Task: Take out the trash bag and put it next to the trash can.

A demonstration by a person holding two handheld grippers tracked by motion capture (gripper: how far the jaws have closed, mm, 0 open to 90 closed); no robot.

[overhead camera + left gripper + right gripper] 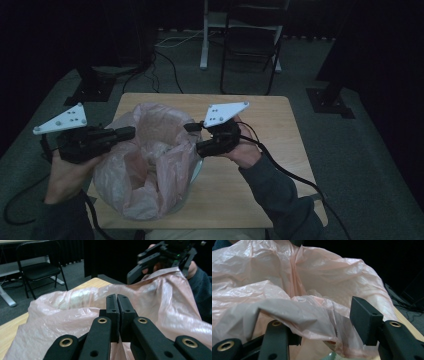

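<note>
A pink plastic bag [150, 165] stands open on the wooden table [270, 130], lining a pale green container whose rim [198, 172] peeks out at its right. My left gripper [131, 133] reaches in from the left, its jaws pressed together [117, 298] on the bag's left rim; the film's folds run up to that pinch. The right gripper [199, 137] is at the bag's right rim with jaws apart [322, 320]. A flap of the bag [324, 272] drapes over its left jaw and hangs between the two without being pinched. The left gripper view also shows the right gripper [136, 266].
Bare tabletop [12, 325] lies right of and behind the bag. A black folding chair [250, 45] and a white desk leg [204, 35] stand beyond the table. Dark stand bases [90, 90] flank it, and cables run across the grey floor.
</note>
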